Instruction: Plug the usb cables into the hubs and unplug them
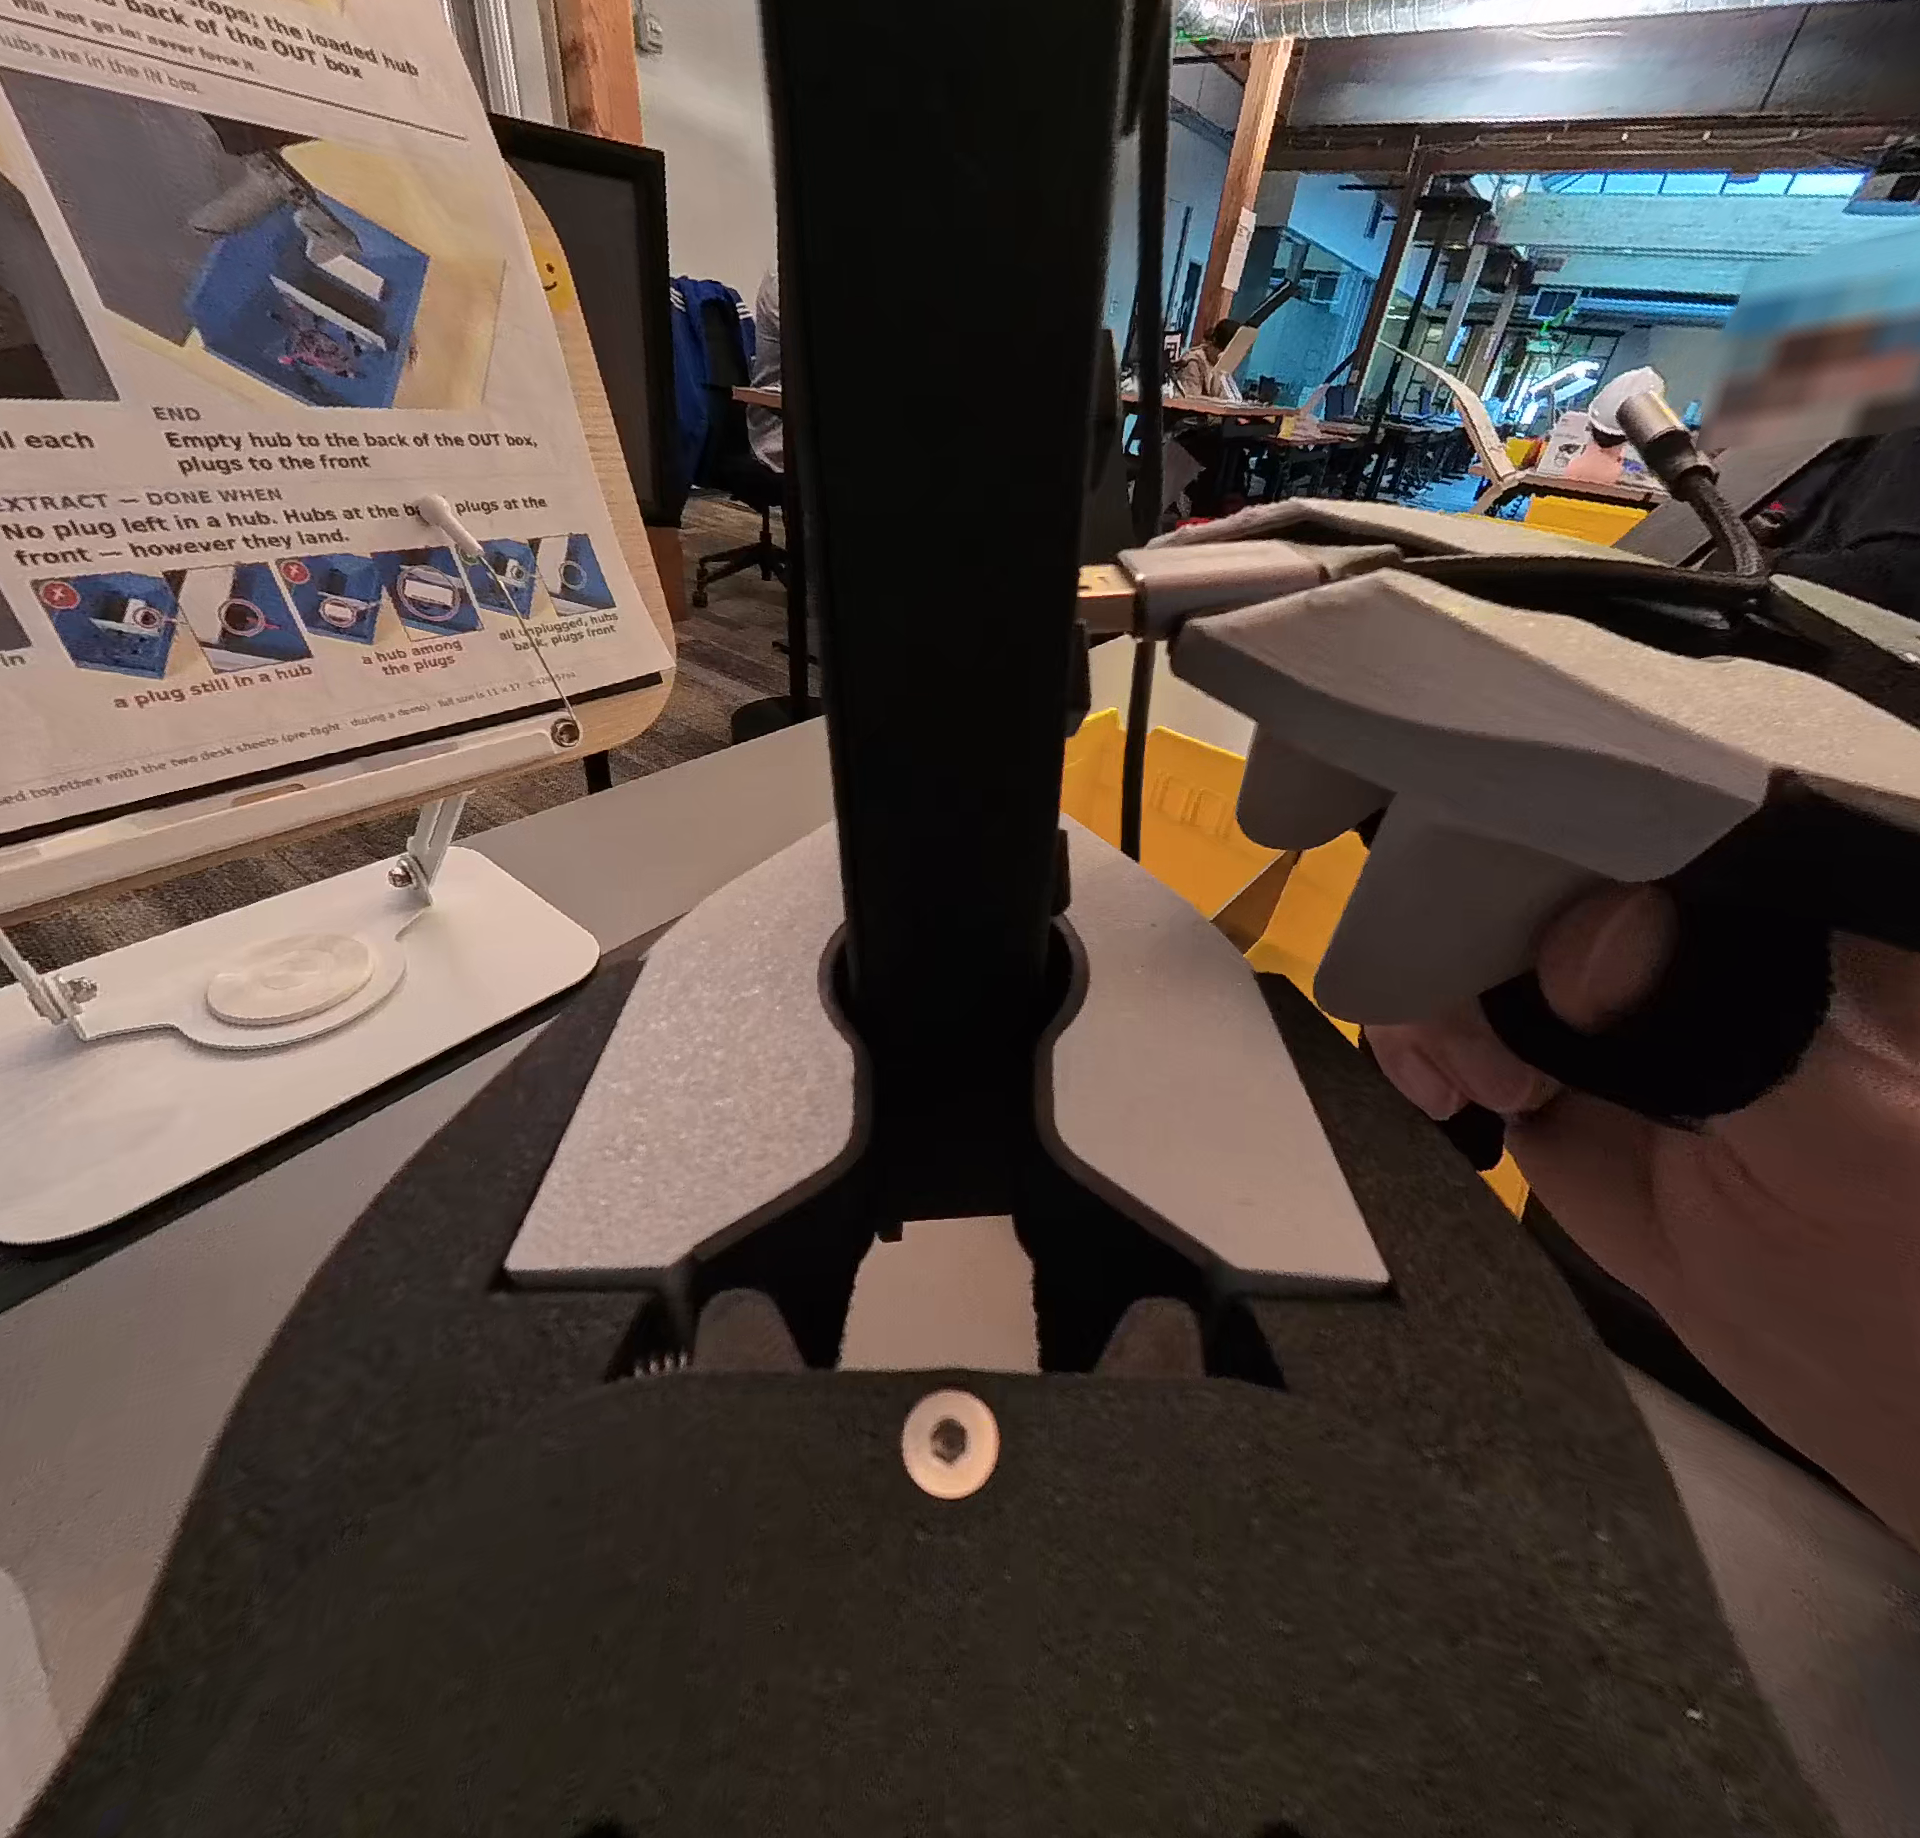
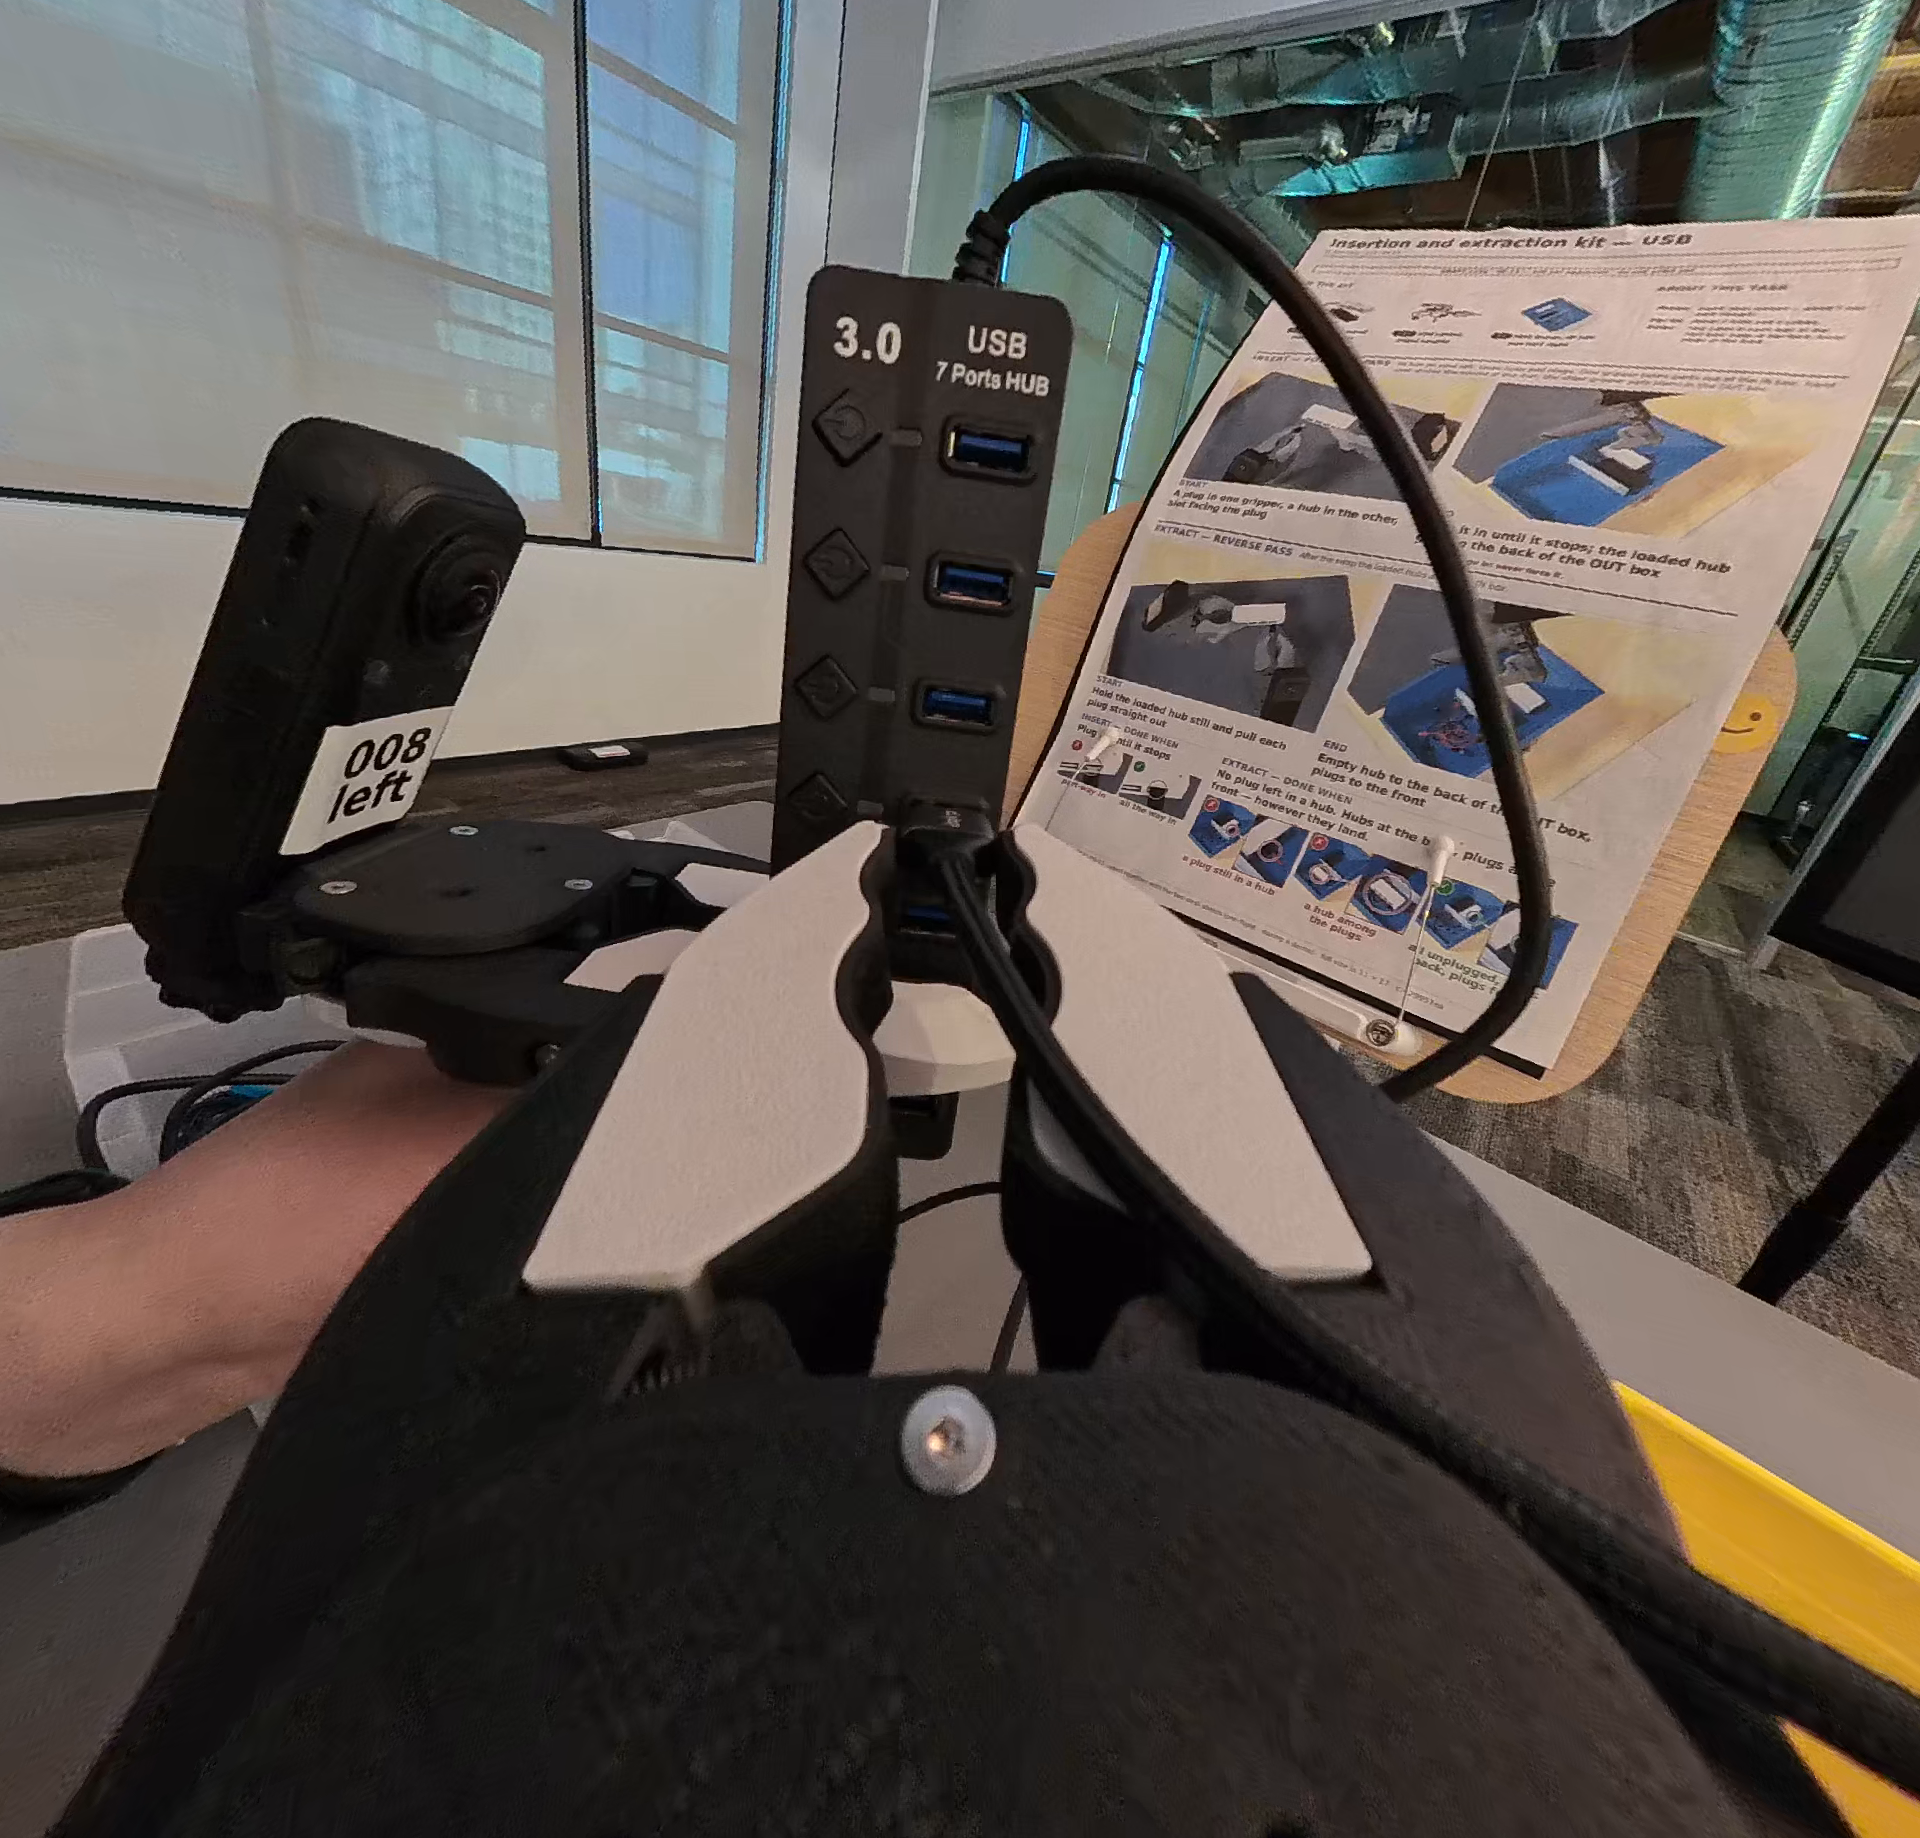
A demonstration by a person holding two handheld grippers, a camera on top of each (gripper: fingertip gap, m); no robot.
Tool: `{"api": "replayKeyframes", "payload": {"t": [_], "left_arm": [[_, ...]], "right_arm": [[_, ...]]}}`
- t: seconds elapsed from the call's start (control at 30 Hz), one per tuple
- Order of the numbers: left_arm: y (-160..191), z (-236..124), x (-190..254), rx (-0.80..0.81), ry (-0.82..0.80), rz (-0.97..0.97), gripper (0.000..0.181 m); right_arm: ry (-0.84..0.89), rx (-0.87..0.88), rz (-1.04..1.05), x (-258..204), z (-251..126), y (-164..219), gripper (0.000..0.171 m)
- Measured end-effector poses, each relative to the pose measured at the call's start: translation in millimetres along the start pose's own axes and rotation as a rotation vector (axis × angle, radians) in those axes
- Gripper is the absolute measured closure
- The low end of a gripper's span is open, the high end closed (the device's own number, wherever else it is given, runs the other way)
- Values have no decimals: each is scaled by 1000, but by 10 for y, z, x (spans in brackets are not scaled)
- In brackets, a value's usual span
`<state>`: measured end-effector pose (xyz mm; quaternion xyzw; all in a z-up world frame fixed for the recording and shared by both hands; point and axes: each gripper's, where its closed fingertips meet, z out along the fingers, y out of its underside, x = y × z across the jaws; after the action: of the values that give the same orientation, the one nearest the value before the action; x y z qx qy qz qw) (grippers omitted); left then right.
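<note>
Right wrist view: my right gripper [image 2: 940, 838] is clamped on a plug [image 2: 940, 824] seated in the hub [image 2: 914, 562], which stands upright dead ahead in my left gripper [image 1: 951, 941], so I'd pull straight back, across its long axis.
</note>
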<state>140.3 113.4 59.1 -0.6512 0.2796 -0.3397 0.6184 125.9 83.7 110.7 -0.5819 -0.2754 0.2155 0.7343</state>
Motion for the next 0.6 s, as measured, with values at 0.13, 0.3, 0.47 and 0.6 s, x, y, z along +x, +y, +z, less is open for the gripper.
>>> {"api": "replayKeyframes", "payload": {"t": [0.13,0.3,0.47,0.6], "left_arm": [[-2,-2,12,2,10,31,155],[-10,-21,-34,-8,-46,182,155],[-13,-27,-17,-10,-46,228,154],[-3,-25,32,-22,-29,235,154]], "right_arm": [[-16,12,9,-7,-2,-2,153],[-19,41,27,-14,-20,-3,153],[-3,57,-3,-25,-39,-15,153],[0,86,7,-19,-50,-8,153]]}}
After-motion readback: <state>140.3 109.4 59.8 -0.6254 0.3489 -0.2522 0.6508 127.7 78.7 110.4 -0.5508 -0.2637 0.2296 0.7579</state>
